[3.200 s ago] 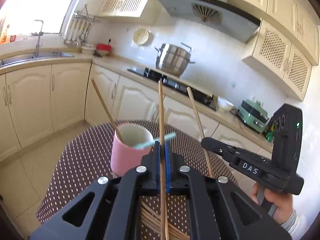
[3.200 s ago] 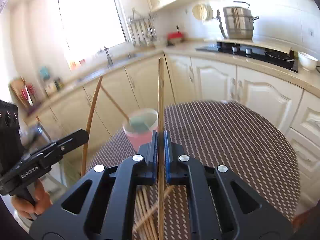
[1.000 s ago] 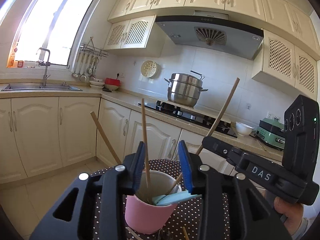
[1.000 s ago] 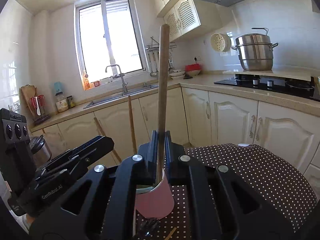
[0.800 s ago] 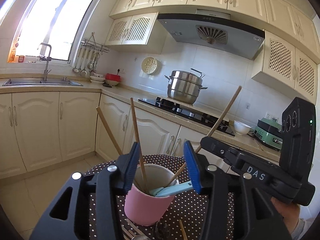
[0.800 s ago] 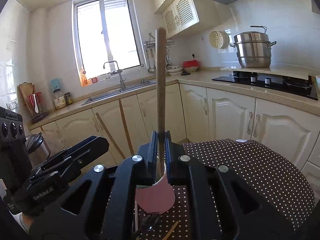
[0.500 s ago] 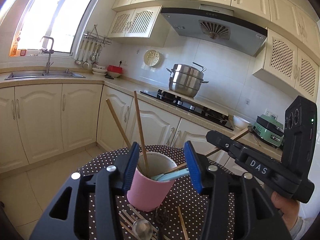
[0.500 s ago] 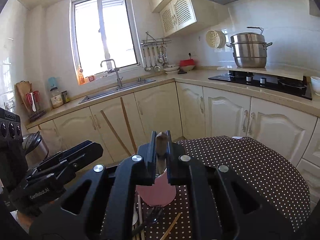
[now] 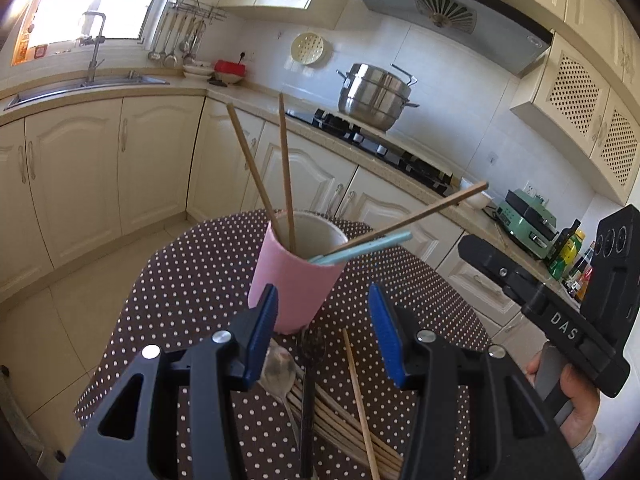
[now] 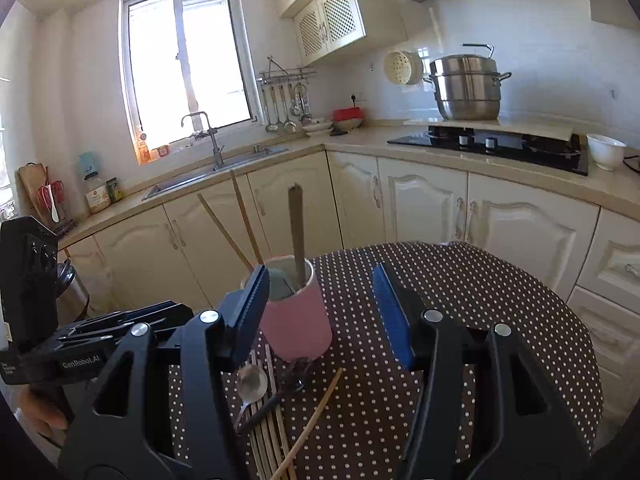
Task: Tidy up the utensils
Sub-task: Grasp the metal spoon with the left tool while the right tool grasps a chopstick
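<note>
A pink cup (image 9: 294, 280) stands on the dotted round table (image 9: 192, 280). In it are three wooden chopsticks (image 9: 285, 168) and a light blue utensil (image 9: 364, 249). My left gripper (image 9: 323, 332) is open and empty, just in front of the cup. My right gripper (image 10: 320, 312) is open and empty, with the cup (image 10: 297, 326) between and beyond its fingers. On the table before the cup lie a metal spoon (image 9: 280, 372), a black fork (image 9: 308, 392) and several loose chopsticks (image 9: 358, 404). They also show in the right wrist view, with the spoon (image 10: 251, 382) at the left.
The right gripper's body (image 9: 560, 320) is at the right in the left wrist view. The left gripper's body (image 10: 48, 332) is at the left in the right wrist view. Kitchen cabinets (image 10: 424, 204), a sink (image 10: 216, 168) and a stove with a steel pot (image 10: 466, 88) stand behind the table.
Both grippers have opened and let their chopsticks drop into the cup. Both have pulled back and tilted down, so the utensils lying on the table show.
</note>
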Motion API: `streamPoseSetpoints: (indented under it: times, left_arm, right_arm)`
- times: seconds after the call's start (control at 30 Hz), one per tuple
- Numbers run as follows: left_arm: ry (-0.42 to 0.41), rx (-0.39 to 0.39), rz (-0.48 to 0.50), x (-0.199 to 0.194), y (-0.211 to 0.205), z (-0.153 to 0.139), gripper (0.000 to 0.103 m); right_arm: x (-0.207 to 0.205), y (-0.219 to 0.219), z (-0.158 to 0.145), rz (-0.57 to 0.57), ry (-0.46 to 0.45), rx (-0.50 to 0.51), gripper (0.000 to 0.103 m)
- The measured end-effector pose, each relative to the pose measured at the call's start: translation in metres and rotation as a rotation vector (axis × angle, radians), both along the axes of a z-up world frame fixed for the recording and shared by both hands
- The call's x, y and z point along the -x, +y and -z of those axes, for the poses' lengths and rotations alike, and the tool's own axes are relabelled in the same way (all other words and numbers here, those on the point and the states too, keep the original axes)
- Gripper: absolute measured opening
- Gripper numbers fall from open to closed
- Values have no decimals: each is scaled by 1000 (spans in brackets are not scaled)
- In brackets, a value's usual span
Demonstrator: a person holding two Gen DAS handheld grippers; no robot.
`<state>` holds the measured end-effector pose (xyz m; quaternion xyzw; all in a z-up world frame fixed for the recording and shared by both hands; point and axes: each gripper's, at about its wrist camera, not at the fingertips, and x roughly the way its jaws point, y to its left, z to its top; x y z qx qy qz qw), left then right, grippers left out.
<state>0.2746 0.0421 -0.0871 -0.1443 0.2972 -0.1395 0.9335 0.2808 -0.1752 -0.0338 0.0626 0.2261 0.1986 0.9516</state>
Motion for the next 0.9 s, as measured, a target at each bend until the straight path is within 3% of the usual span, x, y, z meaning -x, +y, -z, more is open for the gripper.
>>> streamPoseSetpoints:
  times: [0.23, 0.33, 0.43, 0.47, 0.77, 0.87, 0.9]
  left_arm:
    - [288, -41, 24, -13, -4, 45, 46]
    - [370, -59, 21, -17, -7, 64, 45]
    - [437, -58, 33, -21, -10, 81, 28]
    - [459, -46, 40, -22, -9, 86, 26]
    - [511, -50, 50, -32, -18, 106, 23]
    - [512, -34, 67, -31, -22, 112, 14]
    - [516, -29, 68, -31, -22, 112, 7]
  right_arm:
    - [-4, 8, 43, -11, 224, 80, 54]
    - [-7, 15, 61, -37, 318, 104, 54]
    - [-9, 22, 76, -59, 387, 130, 54]
    - [-10, 25, 80, -66, 406, 142, 54]
    - [-13, 39, 98, -105, 481, 164, 54]
    - [-16, 42, 102, -109, 502, 169, 54]
    - [-19, 44, 103, -109, 510, 172, 54]
